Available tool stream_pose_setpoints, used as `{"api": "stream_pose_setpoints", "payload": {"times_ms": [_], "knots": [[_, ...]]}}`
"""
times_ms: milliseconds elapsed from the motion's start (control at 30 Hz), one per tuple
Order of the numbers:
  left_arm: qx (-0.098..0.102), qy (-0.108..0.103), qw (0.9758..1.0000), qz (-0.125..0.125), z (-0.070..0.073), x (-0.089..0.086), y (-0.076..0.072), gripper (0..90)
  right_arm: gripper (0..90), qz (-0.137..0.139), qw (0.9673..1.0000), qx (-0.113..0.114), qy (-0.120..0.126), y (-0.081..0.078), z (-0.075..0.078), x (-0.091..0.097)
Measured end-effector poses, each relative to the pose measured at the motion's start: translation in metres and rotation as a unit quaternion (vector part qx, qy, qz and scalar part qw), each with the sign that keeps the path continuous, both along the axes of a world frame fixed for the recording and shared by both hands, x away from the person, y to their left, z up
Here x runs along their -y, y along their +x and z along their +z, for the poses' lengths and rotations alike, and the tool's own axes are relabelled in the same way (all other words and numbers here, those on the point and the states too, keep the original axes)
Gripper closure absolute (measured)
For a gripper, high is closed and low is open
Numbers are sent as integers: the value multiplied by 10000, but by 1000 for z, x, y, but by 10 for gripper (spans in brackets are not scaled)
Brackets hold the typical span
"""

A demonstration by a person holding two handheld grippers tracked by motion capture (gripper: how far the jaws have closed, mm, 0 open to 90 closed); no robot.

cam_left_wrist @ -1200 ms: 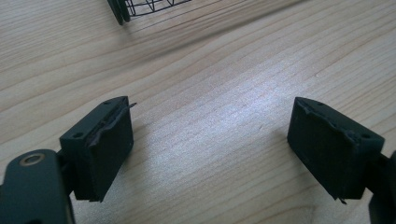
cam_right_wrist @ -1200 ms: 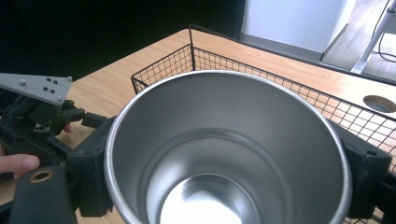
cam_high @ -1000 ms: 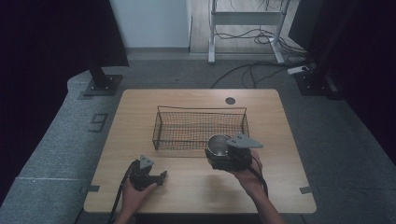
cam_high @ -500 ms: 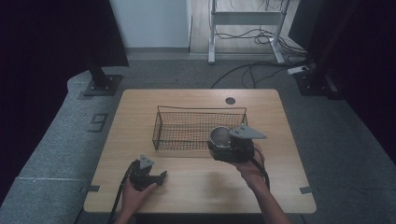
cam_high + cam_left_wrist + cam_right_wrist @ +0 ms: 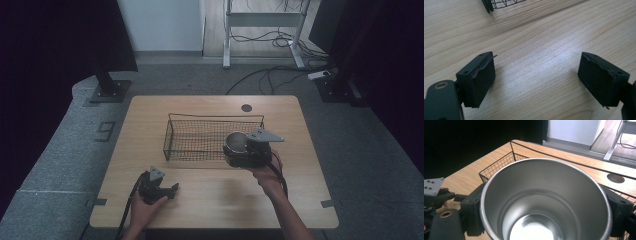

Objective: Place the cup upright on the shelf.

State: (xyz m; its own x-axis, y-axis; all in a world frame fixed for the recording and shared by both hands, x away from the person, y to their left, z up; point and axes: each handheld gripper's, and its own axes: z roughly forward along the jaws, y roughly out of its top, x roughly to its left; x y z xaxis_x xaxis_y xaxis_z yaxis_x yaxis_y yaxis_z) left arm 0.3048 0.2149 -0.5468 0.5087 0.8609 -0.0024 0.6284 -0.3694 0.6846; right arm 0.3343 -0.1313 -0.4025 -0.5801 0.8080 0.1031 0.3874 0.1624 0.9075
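A shiny metal cup point(image 5: 236, 142) is held upright with its open mouth up, and my right gripper point(image 5: 238, 151) is shut on its sides. It hangs over the near right end of the black wire basket point(image 5: 200, 120). In the right gripper view the cup point(image 5: 544, 202) looks empty inside, with a black pad on each side and the basket point(image 5: 499, 165) behind it. My left gripper point(image 5: 169, 190) rests on the table at the front left, apart from the basket. Its jaws stand open in the left gripper view, where the left gripper point(image 5: 536, 80) has only bare wood between them.
The wooden table point(image 5: 215, 200) has a round cable hole point(image 5: 246, 107) near its far edge. A corner of the basket point(image 5: 499, 3) is just ahead of the left gripper. Stand legs and cables lie on the floor beyond the table.
The right gripper carried the cup away from the person and rightward, from the table in front of the basket to over its near right end. The left gripper has kept still.
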Motion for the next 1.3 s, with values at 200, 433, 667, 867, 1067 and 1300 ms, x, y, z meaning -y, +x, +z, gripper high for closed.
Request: {"api": "stream_pose_setpoints", "payload": {"times_ms": [200, 433, 667, 867, 1067, 1300], "knots": [[0, -1, 10000, 0, 0, 0, 0, 143, 136, -113, 9999, -56, 83, 12, -1, 4], [-2, 2, 10000, -1, 0, 0, 0, 143, 137, -175, 9998, -115, 41, 25, -3, 5], [-2, 0, 10000, 0, 0, 0, 0, 143, 136, -276, 9995, -169, -21, 36, -5, 8], [-7, 1, 10000, -3, 0, 0, 0, 143, 136, -372, 9991, -173, -43, 43, -4, 11], [-5, 2, 10000, -2, 0, 0, 0, 143, 136, -438, 9989, -160, -89, 50, -4, 11], [-5, 7, 10000, -5, 0, 0, 0, 143, 136, -503, 9985, -162, -132, 57, -4, 10]]}}
